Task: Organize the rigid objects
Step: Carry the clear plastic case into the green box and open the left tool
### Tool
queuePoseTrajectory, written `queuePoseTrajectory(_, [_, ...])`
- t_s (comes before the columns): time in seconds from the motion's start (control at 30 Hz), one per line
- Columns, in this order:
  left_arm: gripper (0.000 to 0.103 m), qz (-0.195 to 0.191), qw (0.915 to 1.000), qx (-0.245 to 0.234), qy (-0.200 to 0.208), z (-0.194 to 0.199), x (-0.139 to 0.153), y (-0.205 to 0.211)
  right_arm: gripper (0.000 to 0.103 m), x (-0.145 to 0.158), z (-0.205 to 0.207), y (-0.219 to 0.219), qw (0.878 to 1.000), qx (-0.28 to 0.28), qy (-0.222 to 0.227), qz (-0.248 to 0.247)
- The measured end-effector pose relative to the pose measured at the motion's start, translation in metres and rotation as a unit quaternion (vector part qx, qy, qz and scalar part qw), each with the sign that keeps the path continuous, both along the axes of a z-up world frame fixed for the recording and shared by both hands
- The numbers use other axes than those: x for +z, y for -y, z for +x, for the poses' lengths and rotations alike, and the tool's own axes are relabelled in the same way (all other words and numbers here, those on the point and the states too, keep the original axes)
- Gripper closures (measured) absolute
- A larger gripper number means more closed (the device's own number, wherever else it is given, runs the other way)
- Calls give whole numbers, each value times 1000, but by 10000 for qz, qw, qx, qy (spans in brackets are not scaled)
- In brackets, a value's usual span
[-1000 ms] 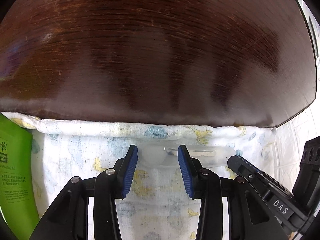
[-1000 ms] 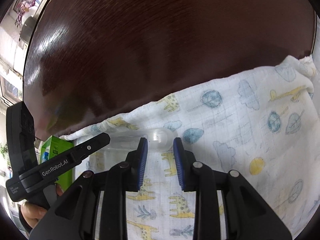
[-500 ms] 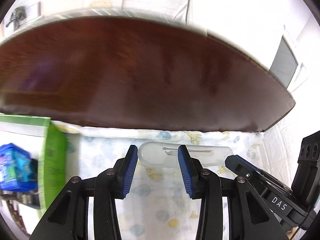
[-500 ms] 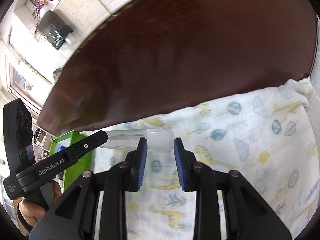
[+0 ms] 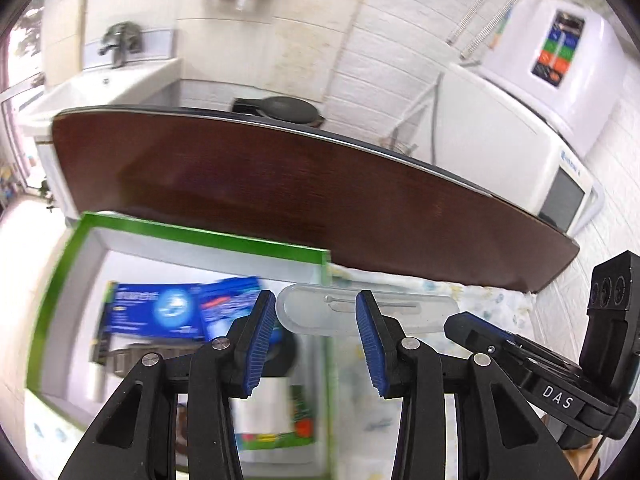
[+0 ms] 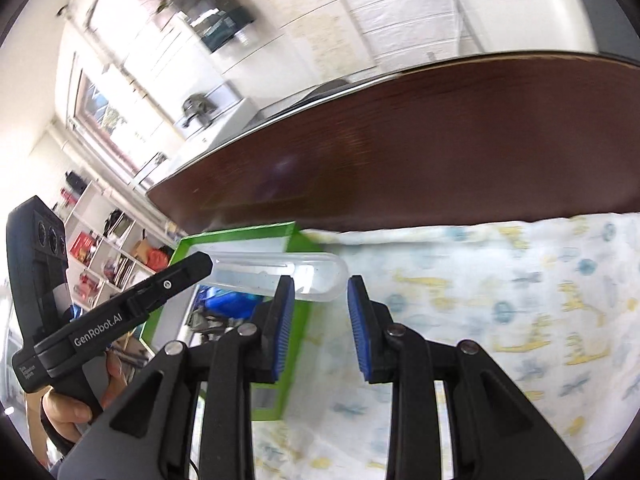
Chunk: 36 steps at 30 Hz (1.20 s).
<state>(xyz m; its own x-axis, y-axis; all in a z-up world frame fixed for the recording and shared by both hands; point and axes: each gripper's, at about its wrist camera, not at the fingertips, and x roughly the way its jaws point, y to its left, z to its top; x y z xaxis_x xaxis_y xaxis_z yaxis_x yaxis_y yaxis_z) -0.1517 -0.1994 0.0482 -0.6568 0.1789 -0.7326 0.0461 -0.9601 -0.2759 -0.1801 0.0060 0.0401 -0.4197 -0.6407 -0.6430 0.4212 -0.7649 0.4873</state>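
Observation:
A long clear plastic case [image 5: 320,312] is held level in the air between both grippers, above the patterned cloth [image 6: 500,300] and the rim of a green box [image 5: 200,236]. My left gripper [image 5: 316,336] grips its left end between the blue pads [image 5: 370,340]. My right gripper [image 6: 320,320] grips the other end of the case [image 6: 280,272]. Each gripper's body shows in the other's view. The green box [image 6: 240,236] holds blue packets [image 5: 160,312] and other items.
A dark wooden table [image 5: 280,192] stretches behind the cloth. Beyond it stand a white appliance [image 5: 500,132], a sink with a tap [image 5: 120,44] and white walls. Shelves [image 6: 100,240] show at the far left of the right wrist view.
Both grippers have lifted the clear case off the cloth and carried it left, over the edge of the green box. Both views have tilted up, showing the room.

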Motion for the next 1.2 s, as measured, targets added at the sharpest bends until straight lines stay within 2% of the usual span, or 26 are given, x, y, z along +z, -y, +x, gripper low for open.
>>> queuePoseTrajectory(0.23, [62, 56, 9986, 522, 53, 34, -5, 88, 74, -4, 21, 79, 9980, 606, 87, 149])
queuePoseTrajectory(0.47, [62, 258, 9975, 625, 199, 49, -24, 127, 72, -15, 35, 118, 9956, 782, 217, 466])
queuePoseTrajectory(0.77, [62, 255, 9981, 476, 292, 63, -38, 122, 70, -19, 46, 120, 9947, 715, 243, 701])
queuePoseTrajectory(0.97, [62, -516, 9961, 606, 379, 72, -53, 108, 68, -27, 62, 104, 9940, 566, 152, 924])
queuePoseTrajectory(1.07, [62, -652, 9955, 628, 294, 81, -52, 101, 67, -21, 72, 97, 9931, 492, -80, 1063])
queuePoseTrajectory(1.2, [57, -770, 9954, 563, 119, 93, -43, 88, 61, -7, 90, 92, 9913, 418, -457, 1163])
